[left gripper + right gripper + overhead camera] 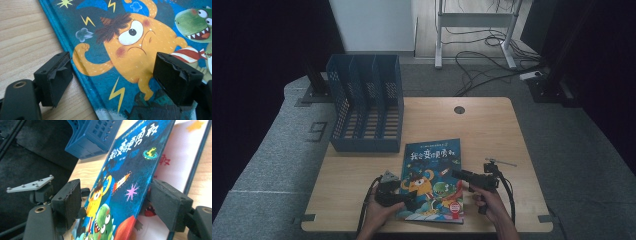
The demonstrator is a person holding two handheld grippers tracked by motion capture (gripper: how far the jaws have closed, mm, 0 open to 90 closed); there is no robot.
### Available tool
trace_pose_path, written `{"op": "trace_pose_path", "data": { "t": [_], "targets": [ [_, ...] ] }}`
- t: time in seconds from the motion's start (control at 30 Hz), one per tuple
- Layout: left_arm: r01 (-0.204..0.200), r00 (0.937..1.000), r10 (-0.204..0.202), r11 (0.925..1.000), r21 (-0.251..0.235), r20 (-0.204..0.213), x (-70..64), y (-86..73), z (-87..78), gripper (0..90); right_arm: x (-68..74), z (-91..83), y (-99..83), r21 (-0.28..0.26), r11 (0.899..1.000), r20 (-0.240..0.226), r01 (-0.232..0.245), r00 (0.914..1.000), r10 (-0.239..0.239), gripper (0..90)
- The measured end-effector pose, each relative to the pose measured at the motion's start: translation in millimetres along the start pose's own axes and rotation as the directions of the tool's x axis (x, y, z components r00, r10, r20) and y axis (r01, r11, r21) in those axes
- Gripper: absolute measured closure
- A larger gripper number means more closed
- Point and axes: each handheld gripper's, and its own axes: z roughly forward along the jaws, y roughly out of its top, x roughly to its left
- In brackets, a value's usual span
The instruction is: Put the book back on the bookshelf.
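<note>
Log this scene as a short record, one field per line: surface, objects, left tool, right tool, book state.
surface: wooden table
objects: book; blue file rack at the table's far left
left tool: open, jaws astride the book's left edge, one over the table, one over the cover
right tool: jaws either side of the front cover, one above, one beneath; grip cannot be told
book state: front cover raised at its right edge, white page exposed

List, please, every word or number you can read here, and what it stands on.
"勇敢": closes the title on the cover of the book; its other characters are blurred.
"9": a pale mark on the floor mat.
The red sticker on the cover: too small to read.
</note>
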Motion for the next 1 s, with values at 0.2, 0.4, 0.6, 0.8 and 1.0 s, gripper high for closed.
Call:
{"op": "trace_pose_path", "data": {
  "t": [0.2,0.4,0.6,0.8,1.0],
  "targets": [
    [-0.003,1.0000,0.003,1.0000,0.000,0.004,0.7,0.0,-0.3,16.0,9.9,25.7,-11.2,0.077,0.993,0.049,0.091,0.9943,-0.095,31.1],
    [-0.014,0.9999,0.014,0.9999,0.004,0.000,0.4,0.0,-0.3,16.2,11.7,32.9,-10.6,0.079,0.967,0.183,0.243,0.9499,-0.253,34.7],
    [-0.019,0.9998,0.019,0.9998,0.006,0.001,0.7,0.0,-0.5,16.4,5.1,36.0,-3.7,0.057,0.962,0.194,0.268,0.9418,-0.274,37.5],
    [-0.025,0.9997,0.025,0.9996,0.009,0.000,0.4,0.1,-0.4,16.5,-0.9,38.0,1.5,0.042,0.963,0.203,0.266,0.9416,-0.269,41.0],
    [-0.023,0.9997,0.023,0.9996,0.015,0.002,0.6,1.1,-0.3,16.6,-2.5,36.8,7.3,0.051,0.963,0.205,0.264,0.9411,-0.269,44.4]
  ]
}}
